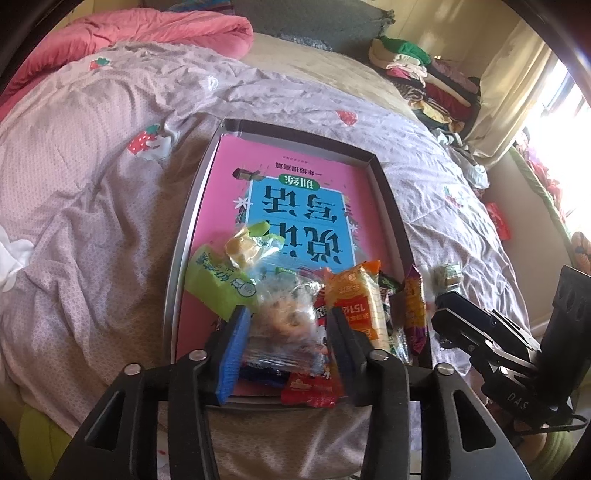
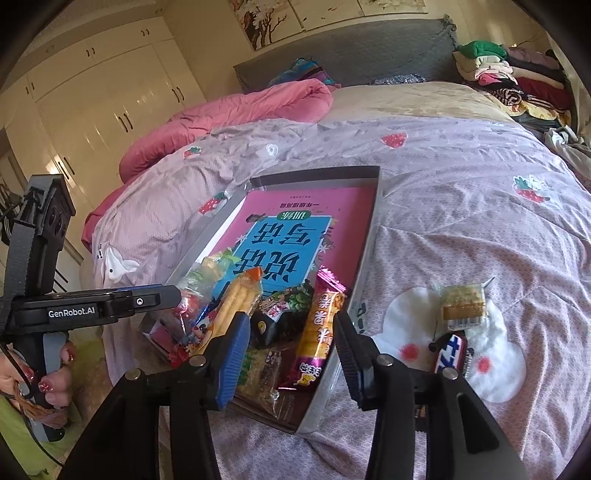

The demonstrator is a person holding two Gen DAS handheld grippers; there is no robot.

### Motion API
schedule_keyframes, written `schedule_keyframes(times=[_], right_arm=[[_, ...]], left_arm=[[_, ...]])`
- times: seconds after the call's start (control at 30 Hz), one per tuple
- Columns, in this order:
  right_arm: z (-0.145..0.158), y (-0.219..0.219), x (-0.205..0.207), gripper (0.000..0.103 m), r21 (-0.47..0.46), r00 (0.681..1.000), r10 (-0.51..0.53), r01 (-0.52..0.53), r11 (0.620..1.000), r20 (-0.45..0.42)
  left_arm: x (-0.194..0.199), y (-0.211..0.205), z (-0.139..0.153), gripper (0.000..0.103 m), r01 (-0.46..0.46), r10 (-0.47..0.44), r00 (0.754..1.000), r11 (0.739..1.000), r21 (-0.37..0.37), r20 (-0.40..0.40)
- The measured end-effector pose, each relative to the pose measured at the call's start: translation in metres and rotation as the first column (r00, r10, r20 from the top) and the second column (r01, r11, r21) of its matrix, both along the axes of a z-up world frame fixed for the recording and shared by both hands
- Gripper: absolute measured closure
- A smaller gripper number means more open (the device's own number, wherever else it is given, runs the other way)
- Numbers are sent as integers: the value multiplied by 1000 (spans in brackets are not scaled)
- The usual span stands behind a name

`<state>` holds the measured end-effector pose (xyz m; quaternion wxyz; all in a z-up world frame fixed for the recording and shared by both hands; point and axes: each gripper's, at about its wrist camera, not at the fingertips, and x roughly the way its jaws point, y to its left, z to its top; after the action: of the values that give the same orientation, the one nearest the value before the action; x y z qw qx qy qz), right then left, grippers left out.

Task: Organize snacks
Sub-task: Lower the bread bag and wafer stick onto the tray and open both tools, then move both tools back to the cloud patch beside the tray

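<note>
A shallow grey box (image 1: pixel 384 192) (image 2: pixel 369 236) lies on the bed with a pink book (image 1: pixel 288 173) (image 2: pixel 295 214) in it. Several snack packets are piled at its near end: a clear cookie bag (image 1: pixel 284 314), a green pack (image 1: pixel 216 284), an orange cracker pack (image 1: pixel 354 299) (image 2: pixel 240 299), a purple-orange bar (image 1: pixel 413 310) (image 2: pixel 321 325). My left gripper (image 1: pixel 291 332) is open with the cookie bag between its fingers, not clamped. My right gripper (image 2: pixel 291 339) is open above the box's near corner, over the purple-orange bar. A small cracker packet (image 2: pixel 463 304) (image 1: pixel 448 275) and a dark candy bar (image 2: pixel 450 350) lie on the quilt right of the box.
The strawberry-print quilt (image 2: pixel 461 192) covers the bed. A pink duvet (image 1: pixel 147 33) is bunched at the far left. A pile of folded clothes (image 2: pixel 509 74) sits at the far right by the grey headboard (image 2: pixel 351 48). White wardrobes (image 2: pixel 92 85) stand to the left.
</note>
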<state>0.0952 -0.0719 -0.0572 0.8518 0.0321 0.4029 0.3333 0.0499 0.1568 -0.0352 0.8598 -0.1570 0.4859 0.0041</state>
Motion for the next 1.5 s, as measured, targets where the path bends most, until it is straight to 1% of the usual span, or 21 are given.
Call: schedule_keyframes(times=[0.1, 0.33, 0.43, 0.5, 0.57, 0.6, 0.63, 0.93, 1.1, 1.27, 1.5], right_arm=[[2, -5, 1, 55, 5, 1000, -16, 16, 1000, 4], [8, -24, 3, 53, 18, 998, -59, 58, 998, 17], [12, -33, 3, 51, 19, 996, -82, 82, 996, 28], [14, -41, 4, 47, 20, 994, -103, 103, 995, 35], [15, -50, 5, 46, 27, 992, -126, 125, 992, 32], [15, -53, 6, 46, 31, 991, -133, 132, 991, 29], [15, -57, 6, 45, 33, 990, -140, 139, 990, 26], [16, -80, 7, 45, 10, 979, -199, 199, 980, 31], [10, -85, 6, 45, -25, 977, -213, 213, 977, 24], [-4, -84, 9, 45, -59, 978, -208, 207, 976, -12], [-28, -76, 13, 45, -131, 981, -190, 182, 974, -48]], left_arm=[[0, -1, 3, 53, 4, -4, 1000, 1000, 2, 7], [-2, -5, 14, 43, 16, -16, 999, 1000, 1, 41], [-3, -7, 19, 41, 24, -23, 998, 1000, -4, 60], [-4, -9, 22, 41, 28, -28, 997, 1000, -6, 72], [-4, -12, 26, 40, 36, -35, 996, 999, -8, 81], [-4, -14, 28, 35, 40, -40, 995, 999, -9, 86], [-4, -15, 29, 33, 44, -43, 995, 999, -10, 90], [-1, -36, 41, 30, 90, -88, 989, 996, -12, 118], [3, -53, 44, 30, 126, -125, 985, 992, -5, 120], [10, -74, 45, 30, 171, -170, 979, 985, 6, 116], [21, -103, 43, 30, 230, -231, 967, 973, 22, 106]])
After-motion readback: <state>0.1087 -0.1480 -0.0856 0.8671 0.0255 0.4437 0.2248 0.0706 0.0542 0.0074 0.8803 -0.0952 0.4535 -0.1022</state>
